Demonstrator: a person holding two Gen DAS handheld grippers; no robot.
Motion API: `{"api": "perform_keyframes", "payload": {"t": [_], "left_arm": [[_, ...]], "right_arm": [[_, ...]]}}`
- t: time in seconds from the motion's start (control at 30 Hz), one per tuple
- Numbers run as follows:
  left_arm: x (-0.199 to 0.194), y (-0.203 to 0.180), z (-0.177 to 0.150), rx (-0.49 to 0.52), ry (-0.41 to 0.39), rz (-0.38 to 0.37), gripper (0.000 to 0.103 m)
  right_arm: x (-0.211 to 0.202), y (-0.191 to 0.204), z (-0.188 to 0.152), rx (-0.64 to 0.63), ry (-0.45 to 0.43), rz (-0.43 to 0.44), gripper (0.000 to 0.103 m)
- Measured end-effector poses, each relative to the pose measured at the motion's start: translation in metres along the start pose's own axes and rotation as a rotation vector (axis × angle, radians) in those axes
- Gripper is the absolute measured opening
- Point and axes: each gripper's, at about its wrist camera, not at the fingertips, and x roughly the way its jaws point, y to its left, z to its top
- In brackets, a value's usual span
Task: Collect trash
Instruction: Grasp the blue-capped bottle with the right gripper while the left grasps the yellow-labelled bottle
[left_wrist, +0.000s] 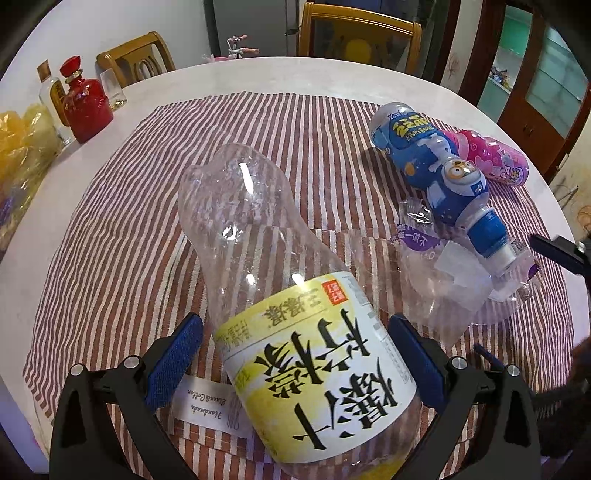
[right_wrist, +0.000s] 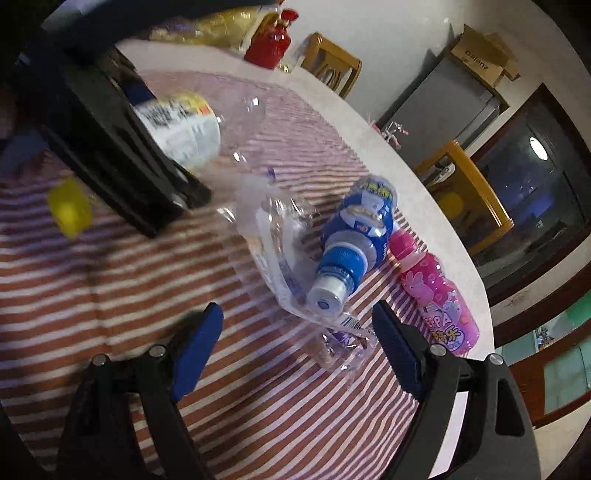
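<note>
My left gripper (left_wrist: 295, 362) is shut on a big clear bottle (left_wrist: 258, 236) with a yellow label, held off the cloth and with no cap on it. In the right wrist view that bottle (right_wrist: 184, 129) sticks out of the left gripper's black body at the upper left. My right gripper (right_wrist: 299, 343) is open and holds nothing. Just ahead of its fingers lies a crushed clear bottle (right_wrist: 280, 251), and a blue bottle (right_wrist: 362, 229) rests on it. A pink bottle (right_wrist: 432, 288) lies beside the blue one. A blurred yellow cap (right_wrist: 68, 206) shows over the cloth at the left.
A red-and-white striped cloth (left_wrist: 110, 229) covers the round white table (left_wrist: 207, 77). A red bottle (left_wrist: 86, 107), a glass bottle (left_wrist: 51, 92) and a yellow bag (left_wrist: 22, 140) stand at the far left. Wooden chairs (left_wrist: 358, 33) ring the table.
</note>
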Motion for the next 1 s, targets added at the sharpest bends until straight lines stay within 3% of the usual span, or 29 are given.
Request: {"api": "perform_keyframes", "payload": {"t": [0.1, 0.2, 0.23, 0.3, 0.33, 0.37, 0.47, 0.53, 0.6, 0.77, 0.93, 1.0], "left_arm": [[0.002, 0.0, 0.001, 0.002, -0.002, -0.008, 0.097], [0.004, -0.001, 0.002, 0.006, 0.0, -0.017, 0.097], [0.005, -0.001, 0.002, 0.008, 0.001, -0.02, 0.097], [0.007, -0.002, 0.002, 0.006, 0.004, -0.027, 0.097], [0.008, -0.002, 0.002, 0.004, 0.006, -0.031, 0.097], [0.009, -0.002, 0.003, 0.0, 0.008, -0.042, 0.097], [0.008, -0.001, 0.004, -0.01, 0.002, -0.058, 0.096], [0.005, 0.002, 0.004, -0.021, -0.016, -0.068, 0.081], [0.002, 0.005, 0.006, -0.023, -0.022, -0.076, 0.077], [0.0, 0.007, 0.005, 0.003, -0.024, -0.089, 0.073], [-0.009, 0.007, 0.002, 0.047, -0.053, -0.105, 0.069], [-0.011, 0.008, 0.001, 0.051, -0.055, -0.107, 0.069]], "right_arm": [[0.013, -0.014, 0.003, 0.077, 0.001, 0.0, 0.084], [0.027, -0.032, 0.003, 0.188, 0.031, 0.072, 0.084], [0.03, -0.036, 0.003, 0.221, 0.037, 0.098, 0.079], [0.036, -0.047, 0.001, 0.322, 0.057, 0.2, 0.056], [0.036, -0.049, 0.001, 0.344, 0.065, 0.205, 0.04], [0.036, -0.049, 0.002, 0.346, 0.069, 0.205, 0.035], [0.034, -0.053, 0.001, 0.381, 0.088, 0.224, 0.03], [0.031, -0.06, -0.003, 0.448, 0.093, 0.262, 0.028], [0.026, -0.067, -0.008, 0.51, 0.096, 0.303, 0.022], [0.006, -0.073, -0.018, 0.618, 0.108, 0.383, 0.022], [-0.009, -0.086, -0.042, 0.845, 0.091, 0.566, 0.022], [-0.009, -0.091, -0.052, 0.915, 0.123, 0.545, 0.024]]}}
